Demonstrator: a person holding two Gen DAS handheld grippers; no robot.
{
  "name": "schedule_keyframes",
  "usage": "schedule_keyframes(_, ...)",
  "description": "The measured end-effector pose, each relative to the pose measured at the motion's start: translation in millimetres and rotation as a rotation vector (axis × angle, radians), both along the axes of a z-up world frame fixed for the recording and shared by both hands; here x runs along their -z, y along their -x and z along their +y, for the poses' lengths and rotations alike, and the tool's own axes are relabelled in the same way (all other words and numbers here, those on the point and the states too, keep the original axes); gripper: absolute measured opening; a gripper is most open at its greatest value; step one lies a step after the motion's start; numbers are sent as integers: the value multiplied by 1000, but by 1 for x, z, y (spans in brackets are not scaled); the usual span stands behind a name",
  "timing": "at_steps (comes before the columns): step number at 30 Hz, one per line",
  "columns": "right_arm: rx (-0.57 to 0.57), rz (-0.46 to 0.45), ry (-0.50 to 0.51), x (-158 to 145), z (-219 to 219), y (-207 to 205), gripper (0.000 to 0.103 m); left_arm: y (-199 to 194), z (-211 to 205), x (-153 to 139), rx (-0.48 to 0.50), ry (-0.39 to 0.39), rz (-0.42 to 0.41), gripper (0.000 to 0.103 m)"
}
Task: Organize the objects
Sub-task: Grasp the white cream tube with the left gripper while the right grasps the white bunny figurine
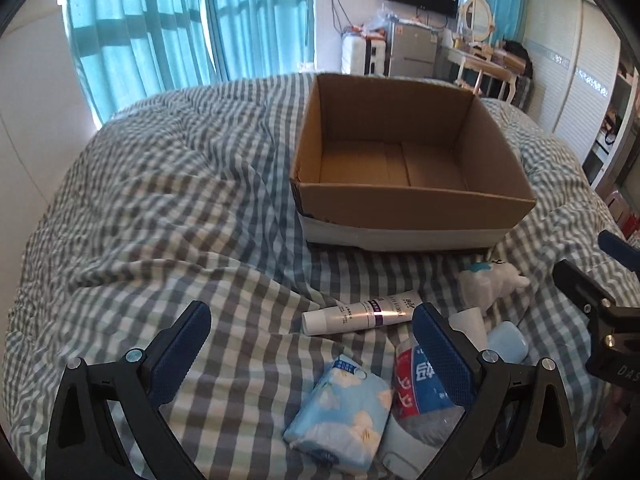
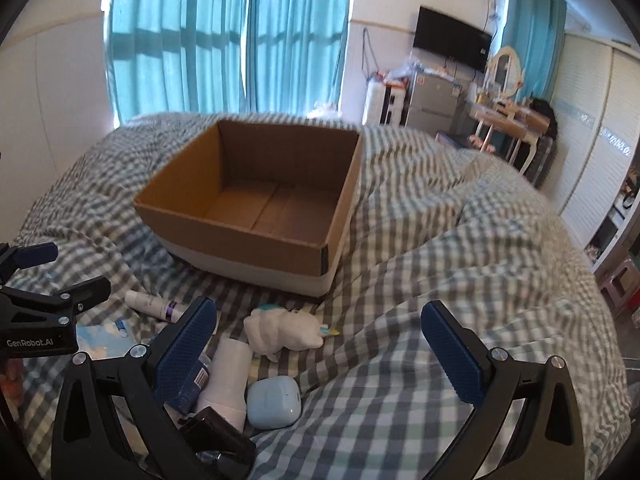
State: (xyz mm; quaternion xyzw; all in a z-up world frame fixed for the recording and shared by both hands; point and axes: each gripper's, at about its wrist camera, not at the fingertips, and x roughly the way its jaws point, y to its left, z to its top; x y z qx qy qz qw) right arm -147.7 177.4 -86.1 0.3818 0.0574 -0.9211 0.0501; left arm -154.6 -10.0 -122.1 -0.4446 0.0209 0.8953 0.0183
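Left claw, right claw agape

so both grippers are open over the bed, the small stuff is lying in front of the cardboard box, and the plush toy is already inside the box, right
Not quite. The plush toy is not in the cardboard box; it lies on the checked bedding in front of it, among the other items. The right wrist view shows the box empty. The rest holds: the left gripper and right gripper are both open over the bed.

Open right tongs over checked bedding, plush toy, empty cardboard box beyond
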Motion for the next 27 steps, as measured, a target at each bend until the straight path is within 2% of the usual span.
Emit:
schedule_keyframes(4, -10, -80, -1, 22, -8, 24, 102, 15, 4, 20, 12, 43, -44, 102)
schedule_keyframes(10, -23, -181, -8, 59, -21, 51, 96, 26, -5, 49, 5, 22, -132, 97)
schedule_keyframes(14, -21, -244, -17, 78, -20, 60, 85, 28, -3, 56, 20, 17, -144, 97)
schedule_keyframes(18, -21, -260, 22, 83, -14, 62, 67, 35, 4, 66, 41, 18, -172, 97)
schedule_keyframes(20, -24, -249, 49, 79, -10, 59, 62, 38, 7, 69, 72, -20, -190, 96)
schedule_keyframes(22, -19, -243, 74, 75, -3, 55, 62, 41, 8, 72, 84, -38, -204, 95)
schedule_keyframes(24, -19, -237, 105, 70, 3, 52, 62, 42, 9, 73, 101, -59, -212, 90)
schedule_keyframes(26, -23, -227, 138, 64, 8, 48, 62, 41, 11, 73, 139, -99, -222, 71)
schedule_keyframes(27, -28, -225, 150, 61, 10, 46, 62, 40, 12, 73, 154, -114, -227, 69)
